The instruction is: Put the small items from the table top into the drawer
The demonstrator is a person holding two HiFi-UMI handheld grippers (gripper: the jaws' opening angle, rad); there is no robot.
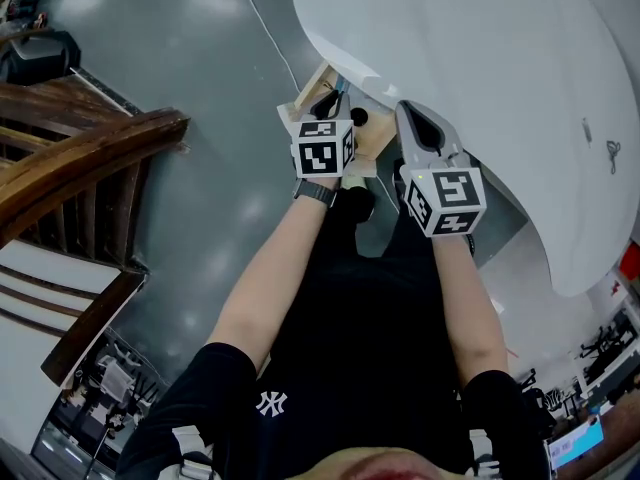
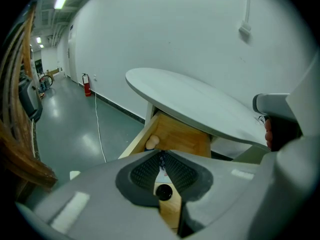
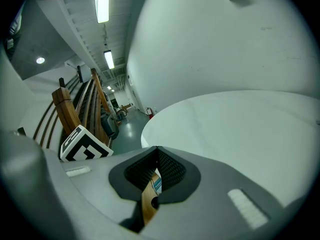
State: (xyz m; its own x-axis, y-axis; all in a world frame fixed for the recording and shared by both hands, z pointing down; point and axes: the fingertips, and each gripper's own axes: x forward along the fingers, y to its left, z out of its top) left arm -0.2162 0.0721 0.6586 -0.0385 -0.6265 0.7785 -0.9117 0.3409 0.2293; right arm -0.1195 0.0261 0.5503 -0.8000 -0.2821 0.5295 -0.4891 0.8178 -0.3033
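The white round table [image 1: 480, 58] fills the upper right, with the open wooden drawer [image 1: 312, 84] sticking out under its near edge. My left gripper [image 1: 328, 100] hangs over the drawer with its jaws together. In the left gripper view the pads [image 2: 145, 171] meet at the tip above the drawer's wooden floor [image 2: 182, 139]. A thin blue-and-white bit [image 2: 161, 165] shows in the slit; gripped or lying behind, I cannot tell. A beige rounded item [image 2: 152, 143] lies in the drawer, and a black knob [image 2: 163, 191] shows below. My right gripper [image 1: 412, 116] is shut and empty beside the table edge.
A dark wooden railing [image 1: 80, 168] stands to the left on the grey floor. A white cable [image 1: 265, 28] runs across the floor toward the table. A red fire extinguisher [image 2: 87, 84] stands by the far wall. The tabletop [image 3: 240, 129] in the right gripper view looks bare.
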